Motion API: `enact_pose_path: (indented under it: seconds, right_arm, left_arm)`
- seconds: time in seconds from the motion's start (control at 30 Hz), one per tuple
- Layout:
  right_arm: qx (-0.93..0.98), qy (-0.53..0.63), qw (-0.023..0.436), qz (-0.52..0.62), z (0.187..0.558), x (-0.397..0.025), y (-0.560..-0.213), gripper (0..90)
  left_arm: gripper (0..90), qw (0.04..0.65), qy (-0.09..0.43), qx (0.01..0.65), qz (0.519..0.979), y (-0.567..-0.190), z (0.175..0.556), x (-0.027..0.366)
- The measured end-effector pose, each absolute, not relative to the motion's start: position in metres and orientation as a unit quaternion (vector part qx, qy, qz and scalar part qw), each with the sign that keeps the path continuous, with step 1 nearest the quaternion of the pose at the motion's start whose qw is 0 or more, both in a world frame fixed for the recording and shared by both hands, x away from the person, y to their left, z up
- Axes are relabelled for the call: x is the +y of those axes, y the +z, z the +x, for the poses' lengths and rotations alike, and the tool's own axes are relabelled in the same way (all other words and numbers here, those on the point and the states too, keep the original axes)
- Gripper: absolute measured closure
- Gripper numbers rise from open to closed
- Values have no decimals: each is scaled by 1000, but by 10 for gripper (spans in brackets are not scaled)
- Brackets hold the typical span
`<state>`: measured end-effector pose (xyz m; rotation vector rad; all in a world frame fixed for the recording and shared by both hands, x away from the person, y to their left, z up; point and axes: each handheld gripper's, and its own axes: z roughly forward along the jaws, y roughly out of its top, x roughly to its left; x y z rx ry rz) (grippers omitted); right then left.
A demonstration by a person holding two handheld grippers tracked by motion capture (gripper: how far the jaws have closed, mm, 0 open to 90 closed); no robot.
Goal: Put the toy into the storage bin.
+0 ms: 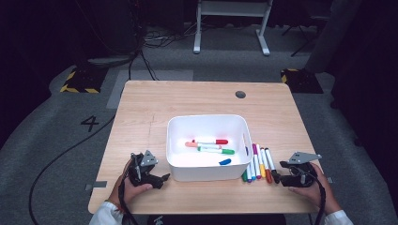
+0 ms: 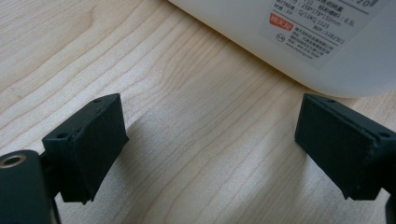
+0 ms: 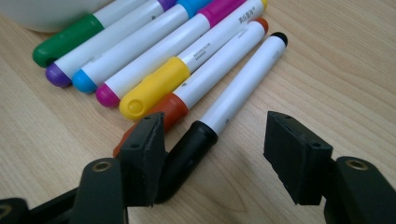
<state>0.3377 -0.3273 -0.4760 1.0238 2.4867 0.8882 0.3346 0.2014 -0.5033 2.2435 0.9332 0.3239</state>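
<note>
A row of markers (image 1: 256,164) lies on the desk (image 1: 141,108) at the lower right, touching the white bin (image 1: 206,123). The right tongs (image 3: 212,154) gape wide around the black marker (image 3: 224,107). The left tongs (image 2: 210,140) are wide and empty. Inside the bin lie a red marker (image 1: 213,141), a green marker (image 1: 216,150) and a blue cap (image 1: 225,161).

Bright overhead light on the table (image 1: 141,108), dark surroundings; gripper views sharp, edges perhaps slightly soft
</note>
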Motion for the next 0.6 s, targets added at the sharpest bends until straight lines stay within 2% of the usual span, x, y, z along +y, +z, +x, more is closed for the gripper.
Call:
enact_pose_path:
  seconds: [0.2,0.47,0.6]
  right_arm:
    - [863,297,157,377,342,-334,-483,439]
    - [834,312,165,424,344,-357,-486,725]
    - [828,306,177,434,346,-358,-486,749]
  left_arm:
    - [91,338,124,358,862,-503,335,201]
    - [91,338,124,358,862,-503,335,201]
    - [91,338,124,358,862,-503,335,201]
